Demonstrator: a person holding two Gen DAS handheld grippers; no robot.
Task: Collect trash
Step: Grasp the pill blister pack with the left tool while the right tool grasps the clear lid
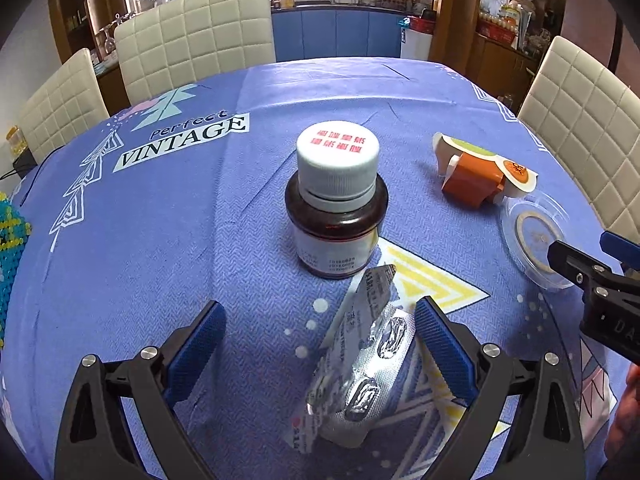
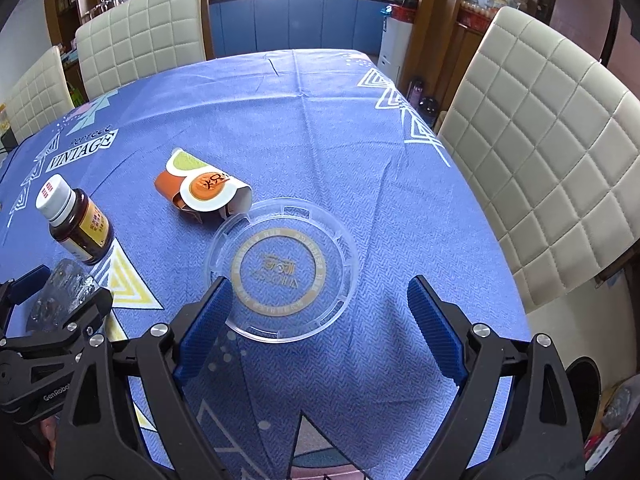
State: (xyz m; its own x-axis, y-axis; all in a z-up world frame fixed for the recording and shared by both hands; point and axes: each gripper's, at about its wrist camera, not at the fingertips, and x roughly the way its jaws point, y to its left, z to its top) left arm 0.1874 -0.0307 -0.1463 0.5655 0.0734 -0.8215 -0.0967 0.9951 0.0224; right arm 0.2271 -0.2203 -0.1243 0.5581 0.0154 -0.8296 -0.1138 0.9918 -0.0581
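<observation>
Left gripper (image 1: 318, 344): jaws wide, silver blister pack (image 1: 360, 364) lying between them, nearer the right pad.
Right gripper (image 2: 320, 320): jaws wide, clear plastic lid (image 2: 282, 266) flat on the tablecloth (image 2: 320, 120), its rim at the left pad.
Beyond: brown bottle (image 1: 336, 208) upright; orange paper wrapper (image 2: 200, 190) touching the lid.

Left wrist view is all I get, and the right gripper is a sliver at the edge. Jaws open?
Observer: Yes. The right gripper has its jaws wide open, nothing gripped.
Operator: Lined up on the lid?
Observer: Partly. The lid lies flat ahead. Its near rim reaches between the jaws, off toward the left one.
Operator: Bottle's other side, any label?
Observer: The bottle has a yellow label there.
</observation>
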